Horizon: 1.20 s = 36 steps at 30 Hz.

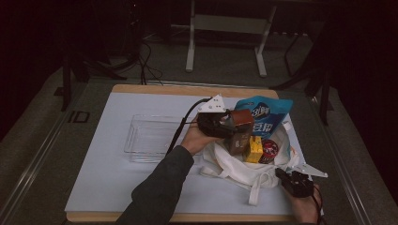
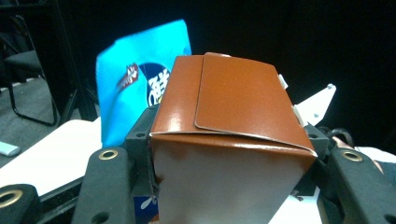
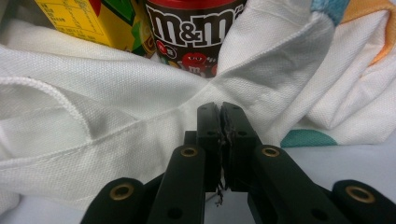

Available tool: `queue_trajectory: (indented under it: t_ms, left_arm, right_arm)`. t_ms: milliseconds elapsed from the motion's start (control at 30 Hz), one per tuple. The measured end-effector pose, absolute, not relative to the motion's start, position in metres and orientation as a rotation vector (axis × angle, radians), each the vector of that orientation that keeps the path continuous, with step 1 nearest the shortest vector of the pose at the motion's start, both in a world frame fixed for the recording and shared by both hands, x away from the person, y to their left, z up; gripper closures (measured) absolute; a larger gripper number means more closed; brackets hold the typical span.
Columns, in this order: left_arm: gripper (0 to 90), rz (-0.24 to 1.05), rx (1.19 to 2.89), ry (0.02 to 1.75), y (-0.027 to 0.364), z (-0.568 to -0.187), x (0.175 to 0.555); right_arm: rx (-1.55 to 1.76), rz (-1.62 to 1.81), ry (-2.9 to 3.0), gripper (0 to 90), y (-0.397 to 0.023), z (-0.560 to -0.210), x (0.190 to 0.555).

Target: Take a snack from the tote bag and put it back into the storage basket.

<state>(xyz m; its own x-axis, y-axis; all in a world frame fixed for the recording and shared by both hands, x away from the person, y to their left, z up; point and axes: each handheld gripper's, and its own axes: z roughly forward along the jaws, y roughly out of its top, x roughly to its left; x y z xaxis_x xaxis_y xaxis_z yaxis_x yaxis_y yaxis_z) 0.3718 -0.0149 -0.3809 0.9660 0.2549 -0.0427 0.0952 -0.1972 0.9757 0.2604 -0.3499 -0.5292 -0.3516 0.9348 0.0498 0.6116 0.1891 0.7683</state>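
Above the white bag (image 1: 244, 171) | brown carton (image 1: 240, 123) is clamped in left gripper (image 1: 220, 123) | right gripper (image 1: 293, 180) (jaws closed, near edge) | carton should be lifted straight, clearing the blue pouch (image 1: 265, 115).

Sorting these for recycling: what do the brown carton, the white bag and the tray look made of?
Brown carton: glossy coated paperboard, folded flaps. White bag: woven cotton-like cloth, visible weave and stitching. Tray: clear, likely rigid plastic.

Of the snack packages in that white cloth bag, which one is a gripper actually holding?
The brown carton, clamped by the left gripper. The blue pouch, yellow box and brown M&M's pack sit ungripped; the right gripper pinches only the white cloth bag.
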Motion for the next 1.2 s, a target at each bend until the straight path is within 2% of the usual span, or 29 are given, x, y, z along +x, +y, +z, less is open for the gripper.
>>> queue_trajectory:
  t_ms: [767,1200]
  left_arm:
    - [42.5,0.076,1.758,0.222,0.014,-0.358,0.359]
    - [42.7,0.108,1.784,0.208,0.048,-0.336,0.348]
  right_arm:
    - [1.435,0.998,2.04,86.7,-0.35,-0.529,0.26]
    - [1.437,0.999,2.039,86.6,-0.35,-0.529,0.26]
